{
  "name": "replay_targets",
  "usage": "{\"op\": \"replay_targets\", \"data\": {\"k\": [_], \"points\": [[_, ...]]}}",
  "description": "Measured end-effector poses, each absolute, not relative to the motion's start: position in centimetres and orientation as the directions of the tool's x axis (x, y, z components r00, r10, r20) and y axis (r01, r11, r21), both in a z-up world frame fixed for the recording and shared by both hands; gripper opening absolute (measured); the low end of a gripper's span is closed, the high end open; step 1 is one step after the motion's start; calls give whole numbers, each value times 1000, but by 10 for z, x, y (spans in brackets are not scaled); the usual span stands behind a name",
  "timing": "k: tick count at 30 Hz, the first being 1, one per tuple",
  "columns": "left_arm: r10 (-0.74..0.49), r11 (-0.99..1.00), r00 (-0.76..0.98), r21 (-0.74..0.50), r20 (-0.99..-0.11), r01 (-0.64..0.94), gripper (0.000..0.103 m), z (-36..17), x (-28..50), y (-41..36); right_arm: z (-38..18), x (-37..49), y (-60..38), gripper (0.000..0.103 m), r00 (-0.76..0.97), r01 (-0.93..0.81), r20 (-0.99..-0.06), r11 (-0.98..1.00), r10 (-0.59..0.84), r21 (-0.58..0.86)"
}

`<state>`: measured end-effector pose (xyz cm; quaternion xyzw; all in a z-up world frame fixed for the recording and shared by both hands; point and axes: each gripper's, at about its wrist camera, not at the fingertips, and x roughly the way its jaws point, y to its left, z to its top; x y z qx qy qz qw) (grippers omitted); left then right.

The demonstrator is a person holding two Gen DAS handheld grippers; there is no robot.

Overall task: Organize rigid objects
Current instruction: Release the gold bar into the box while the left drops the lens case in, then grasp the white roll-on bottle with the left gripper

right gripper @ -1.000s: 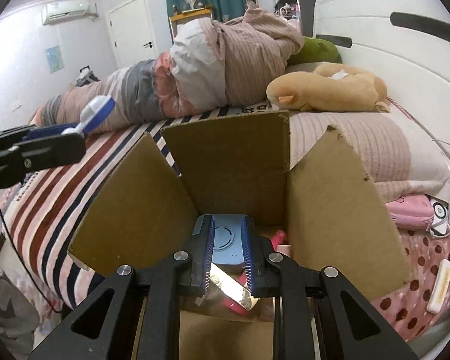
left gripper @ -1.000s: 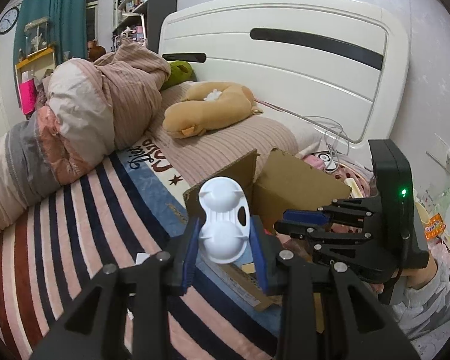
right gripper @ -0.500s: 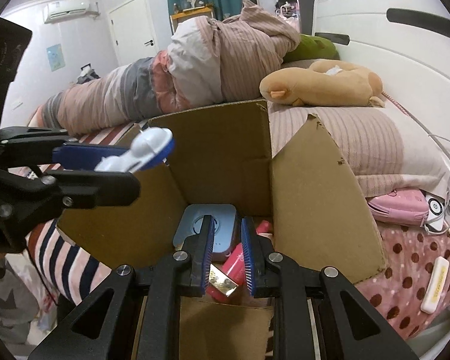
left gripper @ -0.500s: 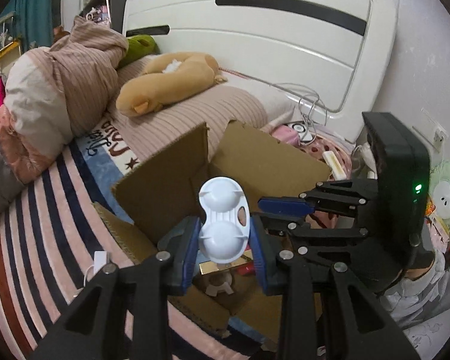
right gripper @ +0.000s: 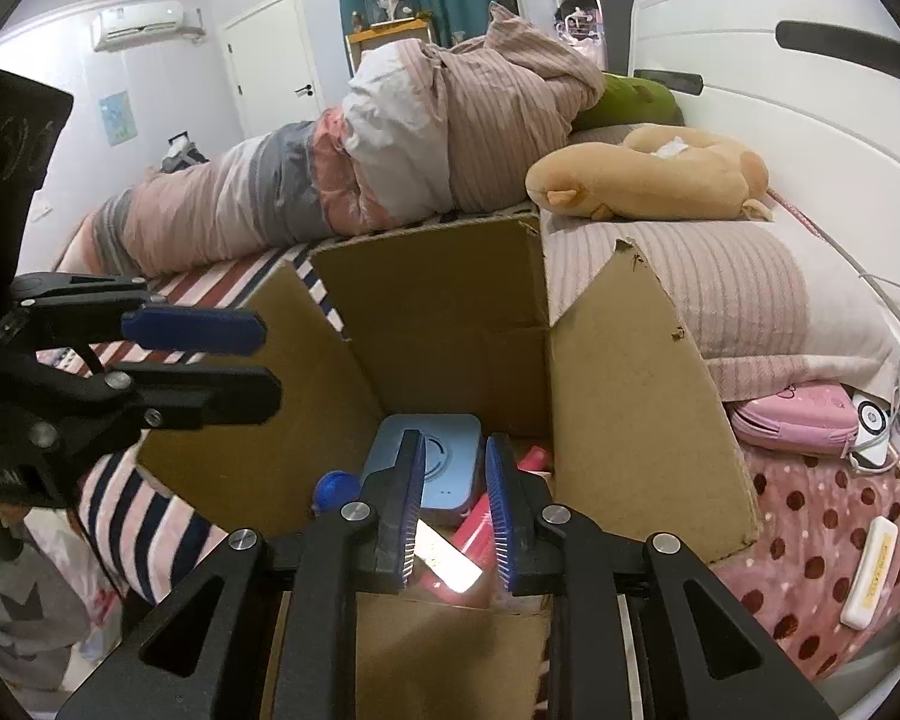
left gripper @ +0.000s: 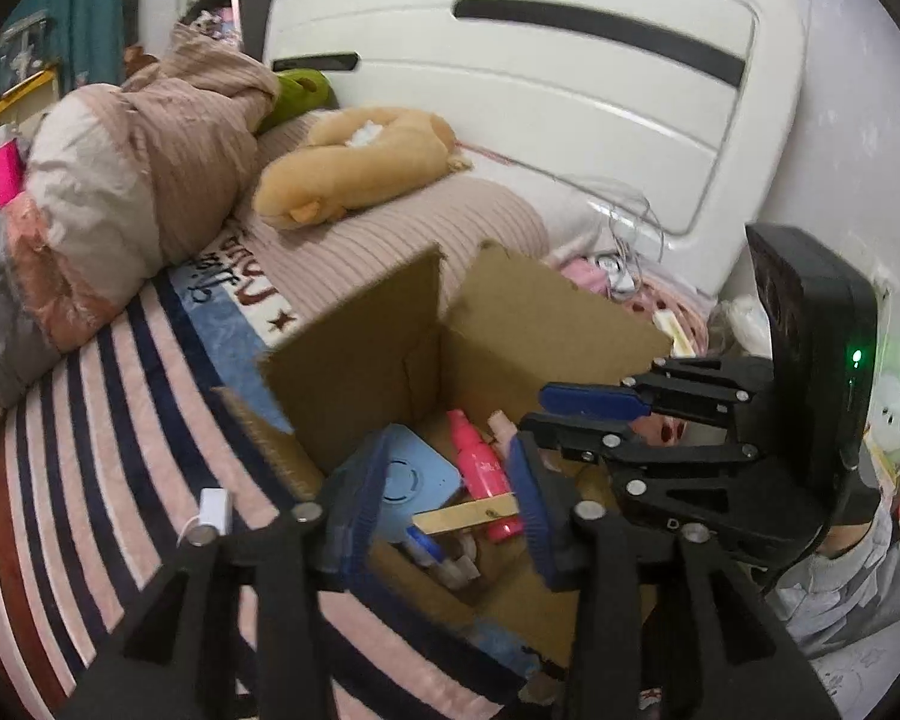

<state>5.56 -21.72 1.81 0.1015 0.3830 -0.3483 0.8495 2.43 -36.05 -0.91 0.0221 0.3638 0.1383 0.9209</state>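
Both the left tongs (left gripper: 447, 489) and the right tongs (right gripper: 453, 510) are held released and empty above the open brown cardboard box (left gripper: 528, 330) on the striped bed (left gripper: 90, 450). Inside, a light-blue square device (right gripper: 450, 468) lies at 12 o'clock from the right tongs, with a pink bottle (left gripper: 480, 462) beside it.

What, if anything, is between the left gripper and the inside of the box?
Nothing visible. The left gripper hangs open above the box, whose flaps stand up and leave the top unblocked. The right gripper hovers at the right rim, beside the left one's path, not under it.
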Motion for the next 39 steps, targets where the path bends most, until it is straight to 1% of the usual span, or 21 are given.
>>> {"op": "replay_targets", "data": {"k": [2,6,8,10,14,18,20,25,26,29,31,35,39], "points": [[-512,757,499,-93,-699,647,46,26,53,-199,-2,22,-354,16,707,-252,-649,958,281,141],[-470,816,584,-74,-662,573,56,38,48,-153,20,15,-325,18,726,-318,-600,937,337,142],[-431,851,627,-60,-649,522,57,40,47,-124,31,12,-305,22,729,-358,-578,924,366,134],[-393,880,659,-55,-641,471,59,40,47,-94,40,11,-279,23,718,-407,-567,904,403,128],[-322,920,691,-41,-648,390,67,25,49,-47,38,19,-220,23,651,-504,-588,853,480,137],[-278,943,684,-57,-675,327,68,-3,56,-10,10,35,-172,26,562,-532,-658,828,501,176],[-276,948,664,-84,-695,307,68,-21,63,2,-9,43,-158,27,538,-514,-687,836,489,192],[-309,941,590,-149,-746,304,68,-68,90,9,-74,76,-154,29,525,-364,-766,912,371,192],[-322,937,573,-167,-753,306,68,-78,95,7,-82,81,-156,29,523,-347,-776,920,352,184],[-359,926,530,-221,-768,307,68,-103,110,1,-112,97,-160,29,525,-305,-813,947,251,96],[-378,918,502,-246,-778,310,68,-117,121,-7,-123,106,-164,30,520,-298,-824,952,225,72],[-388,912,461,-261,-798,317,68,-136,143,-27,-139,112,-170,36,510,-295,-835,954,206,55],[-395,907,422,-271,-816,324,69,-150,156,-45,-146,115,-172,38,521,-317,-826,947,215,47]]}}
